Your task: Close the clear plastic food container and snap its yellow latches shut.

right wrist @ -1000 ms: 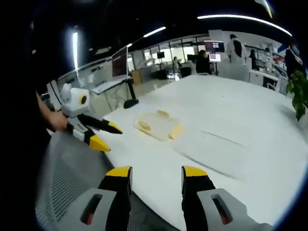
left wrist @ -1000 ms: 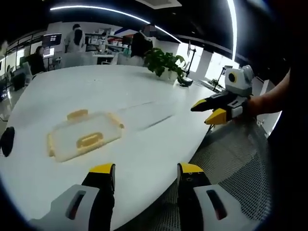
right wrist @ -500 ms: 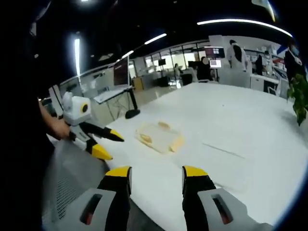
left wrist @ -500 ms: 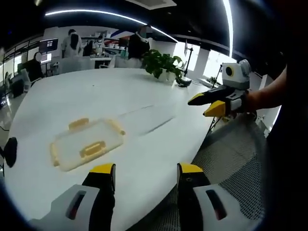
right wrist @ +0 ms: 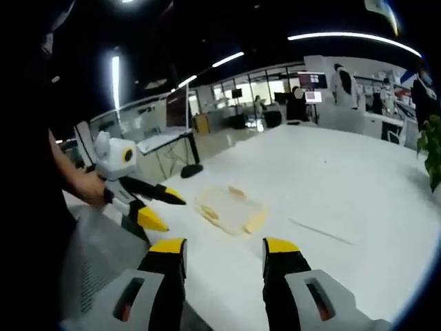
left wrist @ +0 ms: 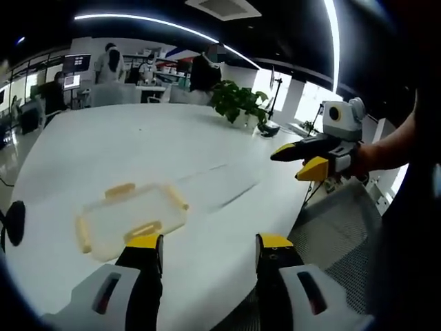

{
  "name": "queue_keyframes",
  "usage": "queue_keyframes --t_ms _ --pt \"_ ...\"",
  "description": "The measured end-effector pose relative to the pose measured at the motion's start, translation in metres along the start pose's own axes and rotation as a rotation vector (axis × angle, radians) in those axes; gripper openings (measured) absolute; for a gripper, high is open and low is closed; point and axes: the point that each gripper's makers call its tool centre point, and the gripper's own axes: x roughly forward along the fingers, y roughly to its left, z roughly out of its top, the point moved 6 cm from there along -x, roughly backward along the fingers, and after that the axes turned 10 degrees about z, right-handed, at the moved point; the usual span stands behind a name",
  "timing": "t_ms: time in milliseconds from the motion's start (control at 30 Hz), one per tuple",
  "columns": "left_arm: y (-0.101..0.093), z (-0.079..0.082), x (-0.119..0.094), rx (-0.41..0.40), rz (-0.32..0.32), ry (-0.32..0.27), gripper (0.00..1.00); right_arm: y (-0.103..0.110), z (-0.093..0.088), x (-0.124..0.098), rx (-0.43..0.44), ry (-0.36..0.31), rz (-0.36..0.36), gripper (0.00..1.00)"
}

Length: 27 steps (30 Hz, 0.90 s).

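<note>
A: What changed since the picture before?

B: In the left gripper view the clear container (left wrist: 131,217) now lies lower, its near yellow latch (left wrist: 143,230) just above the left gripper (left wrist: 210,249) (the camera moved, not the box).

A: Going left to right from the container?

B: It rests flat on the white table (left wrist: 103,148), lid on. To its right the left gripper's jaws stand well apart, holding nothing. Further right, beyond the table edge, the right gripper (left wrist: 300,158) hangs in a hand (left wrist: 365,157), jaws parted, empty. A potted plant (left wrist: 238,103) stands far behind the container.

A: And the right gripper view?

B: The left gripper (right wrist: 162,207) is left of the container (right wrist: 229,209); the right gripper (right wrist: 224,249) is below it, open wide.
</note>
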Motion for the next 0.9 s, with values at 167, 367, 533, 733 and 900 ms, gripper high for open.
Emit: queue_keyframes --t_ms 167,367,533,733,900 --pt "0.003 0.004 0.003 -0.006 -0.004 -0.006 0.54 0.002 0.007 0.006 -0.005 -0.006 0.007 0.43" --pt "0.009 0.013 0.003 -0.016 0.004 -0.029 0.54 0.005 0.017 0.015 -0.019 -0.022 0.023 0.43" --pt "0.014 0.015 0.003 -0.019 0.011 -0.032 0.54 0.006 0.020 0.022 -0.033 -0.024 0.032 0.42" --pt "0.020 0.013 0.003 -0.012 0.010 -0.023 0.54 0.000 0.026 0.029 -0.046 -0.013 0.032 0.42" --pt "0.026 0.013 0.004 -0.008 0.002 -0.016 0.54 -0.003 0.028 0.038 -0.068 -0.001 0.029 0.42"
